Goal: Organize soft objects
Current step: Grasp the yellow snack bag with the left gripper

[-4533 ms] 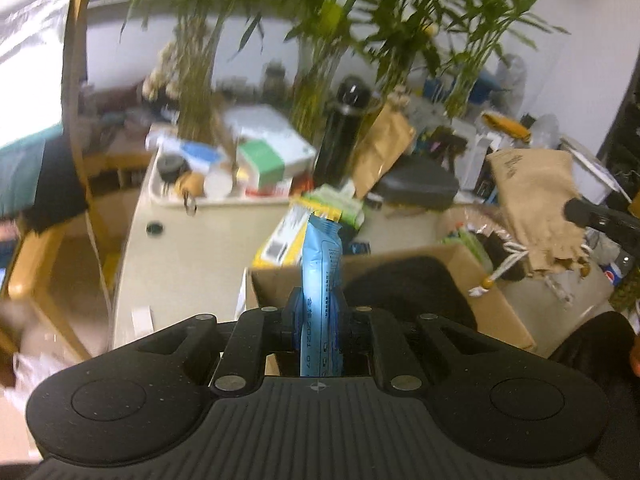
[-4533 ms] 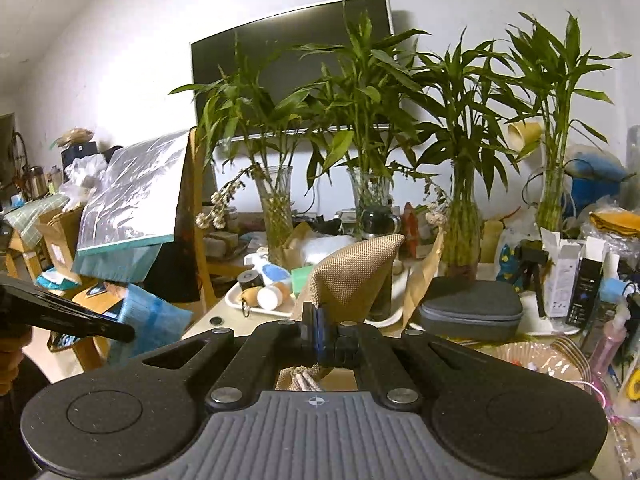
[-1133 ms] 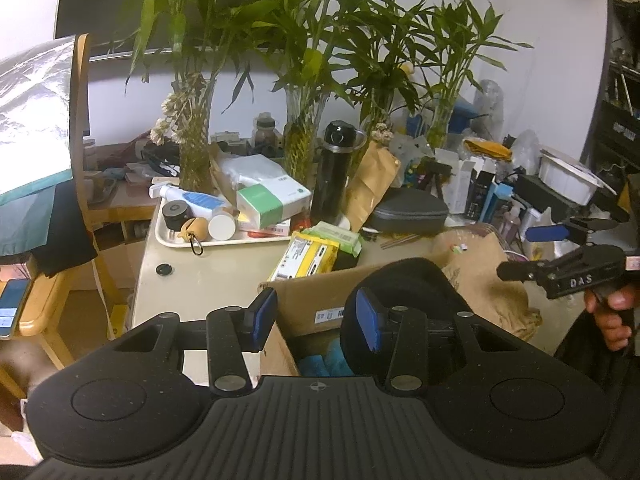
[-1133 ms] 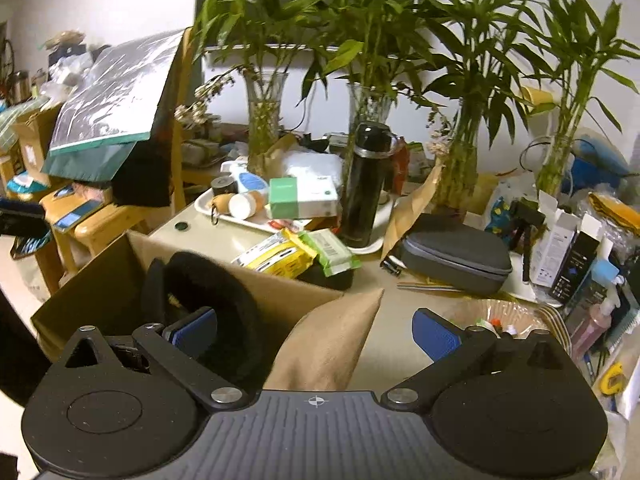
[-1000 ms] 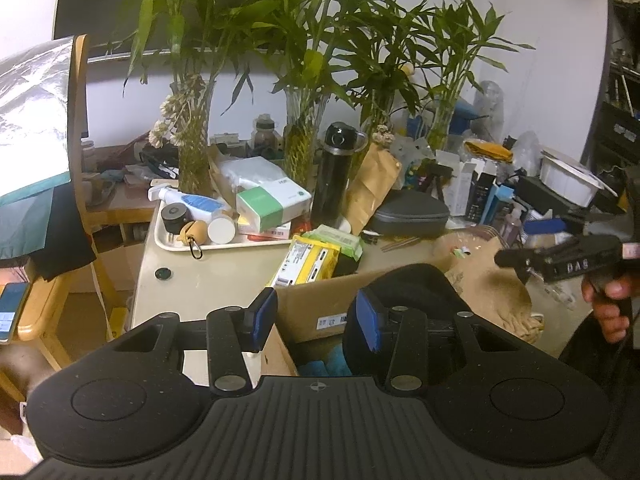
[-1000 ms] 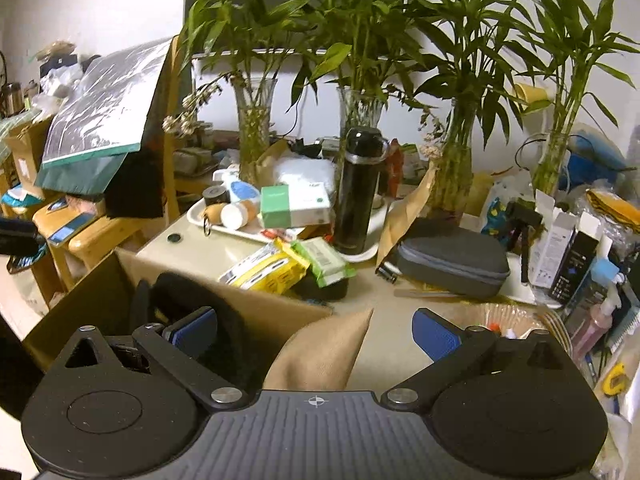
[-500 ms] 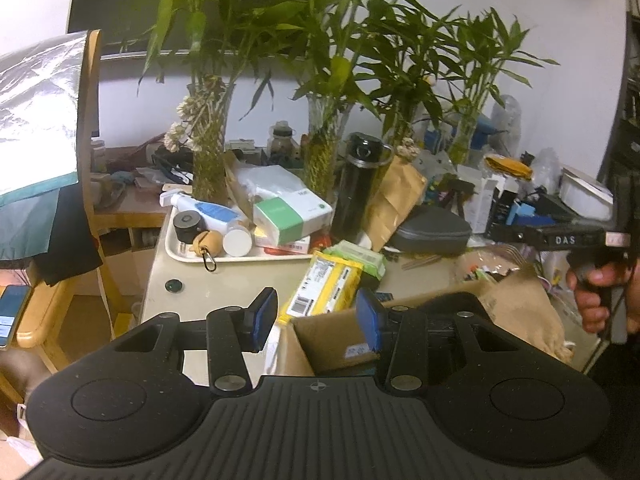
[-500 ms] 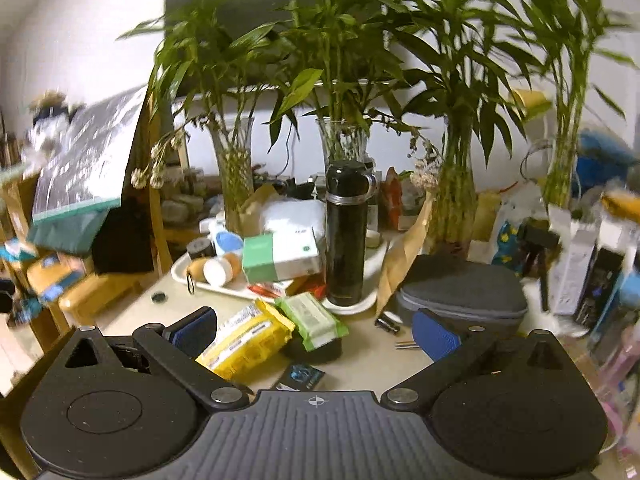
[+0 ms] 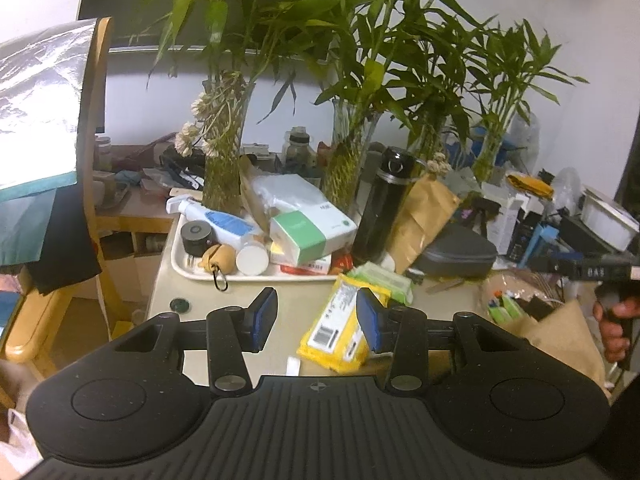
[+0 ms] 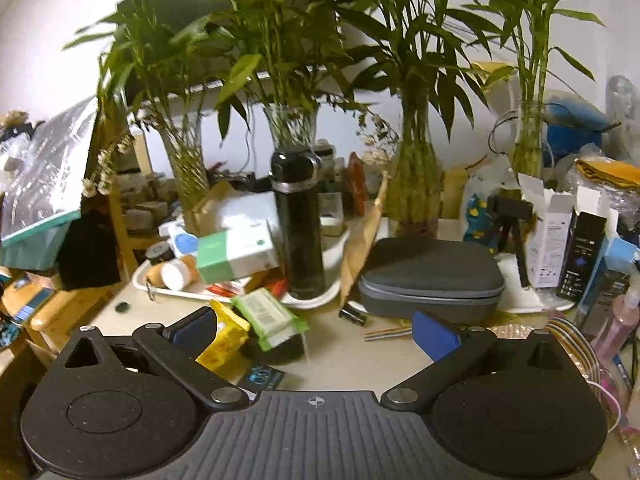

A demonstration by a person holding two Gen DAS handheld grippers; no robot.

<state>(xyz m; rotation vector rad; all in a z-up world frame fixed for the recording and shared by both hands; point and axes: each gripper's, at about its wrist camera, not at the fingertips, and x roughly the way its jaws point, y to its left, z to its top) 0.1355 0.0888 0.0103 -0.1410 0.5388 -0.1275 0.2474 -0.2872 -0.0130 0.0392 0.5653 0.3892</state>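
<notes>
My left gripper (image 9: 316, 324) is open and empty above the beige table (image 9: 280, 304). A yellow soft pack (image 9: 336, 332) lies just past its right finger, with a green wipes pack (image 9: 384, 282) behind it. A tan burlap bag (image 9: 560, 336) lies at the right, near the other gripper held by a hand (image 9: 616, 320). My right gripper (image 10: 316, 336) is open wide and empty. The yellow pack (image 10: 222, 340) and the green wipes pack (image 10: 266, 314) lie just beyond its left finger. The cardboard box is out of view.
A white tray (image 9: 180, 268) holds bottles and a green-white box (image 9: 298, 236). A black flask (image 10: 298, 224) stands mid-table beside a grey zip case (image 10: 432, 276). Glass vases with bamboo line the back. A wooden chair (image 9: 92, 184) stands at the left. Boxes and bottles crowd the right.
Both grippers let go of their loads, the blue pack and the burlap bag, at the box. Both have since lifted and tilted up, so the box has dropped out of view.
</notes>
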